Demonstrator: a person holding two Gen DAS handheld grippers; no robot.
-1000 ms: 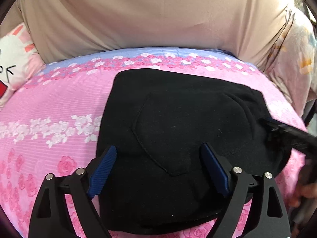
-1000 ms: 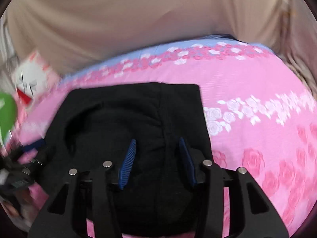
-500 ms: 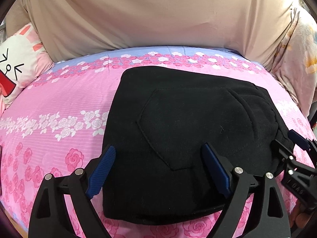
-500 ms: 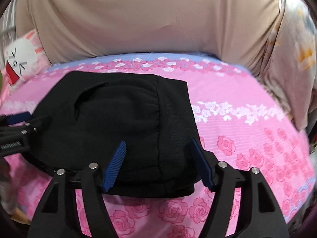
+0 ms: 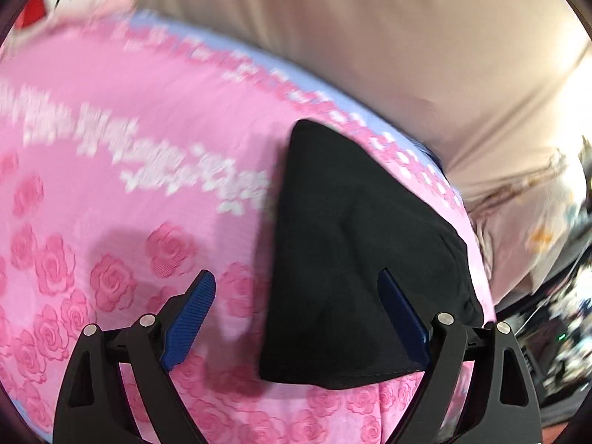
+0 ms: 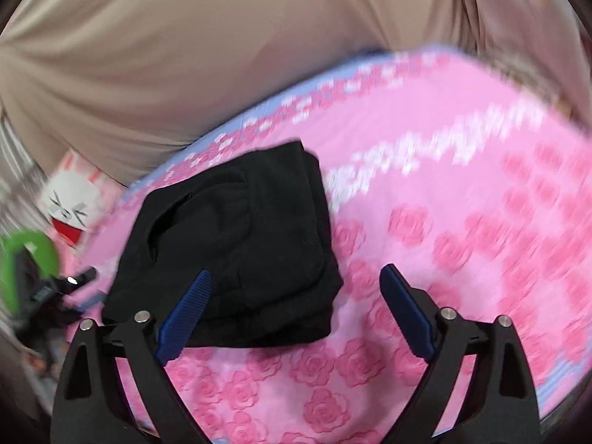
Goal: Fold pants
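Observation:
The black pants (image 5: 351, 259) lie folded into a compact stack on the pink rose-patterned bed sheet (image 5: 111, 192). In the right wrist view the pants (image 6: 236, 248) sit left of centre. My left gripper (image 5: 296, 318) is open and empty, above the sheet at the stack's near left edge. My right gripper (image 6: 296, 314) is open and empty, above the stack's near right corner. The left gripper's tip (image 6: 79, 277) shows at the left edge of the right wrist view.
A beige curtain (image 5: 370, 44) hangs behind the bed. A white rabbit cushion (image 6: 72, 207) lies at the bed's far left. A green object (image 6: 33, 255) is at the left edge. Clutter and cables (image 5: 566, 314) stand past the bed's right side.
Both grippers have pulled back and swung outward, the left to the left and the right to the right. The right gripper has opened wider. The pants stay folded in place.

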